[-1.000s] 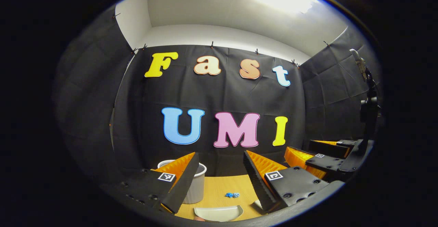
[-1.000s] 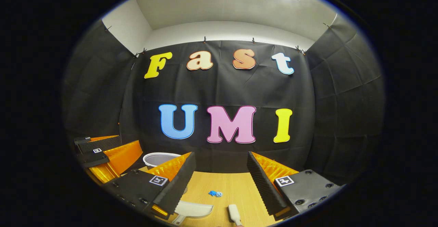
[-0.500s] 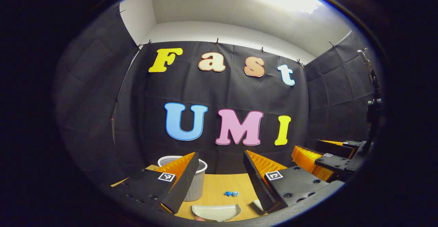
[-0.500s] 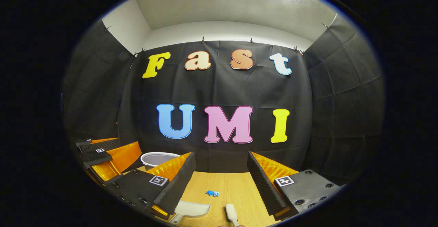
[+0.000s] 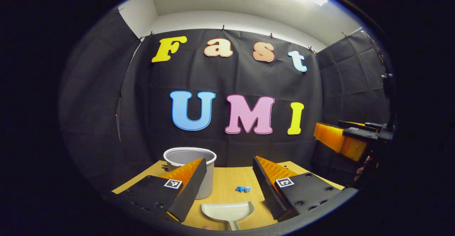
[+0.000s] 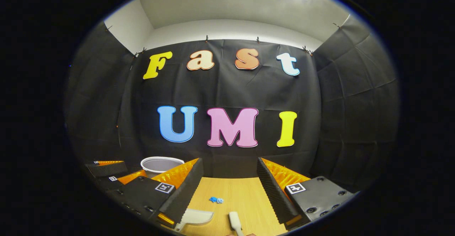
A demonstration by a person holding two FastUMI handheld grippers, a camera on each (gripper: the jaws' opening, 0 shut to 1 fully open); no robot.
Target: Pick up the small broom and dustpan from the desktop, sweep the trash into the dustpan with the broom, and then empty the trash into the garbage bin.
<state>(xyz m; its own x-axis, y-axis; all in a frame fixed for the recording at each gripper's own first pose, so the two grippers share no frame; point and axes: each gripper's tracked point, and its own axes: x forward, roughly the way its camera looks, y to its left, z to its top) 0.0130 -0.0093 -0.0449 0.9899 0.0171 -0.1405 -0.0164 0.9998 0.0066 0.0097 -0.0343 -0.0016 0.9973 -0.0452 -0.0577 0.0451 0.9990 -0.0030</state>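
A white dustpan [image 5: 228,211] lies on the wooden table [image 5: 224,182], just ahead of my open left gripper [image 5: 229,184]; nothing sits between its fingers. A small blue scrap of trash [image 5: 243,188] rests beyond the pan. The grey garbage bin [image 5: 190,157] stands at the back left, partly behind my left finger. In the right gripper view the dustpan [image 6: 194,216] is at lower left, the white broom handle [image 6: 234,221] lies near the bottom edge, and the trash [image 6: 215,200] is farther out. My right gripper [image 6: 229,184] is open above the table, also seen from the left as the right gripper [image 5: 350,136].
The bin [image 6: 160,164] shows behind my right gripper's left finger. The left gripper [image 6: 113,175] appears at the lower left of the right gripper view. Black cloth walls close the booth behind and at both sides. The table's far edge runs along the back wall.
The left gripper's view has tipped downward, so more table, the bin and the whole dustpan now show. The right gripper has drifted slightly; the broom handle and dustpan sit a little lower left.
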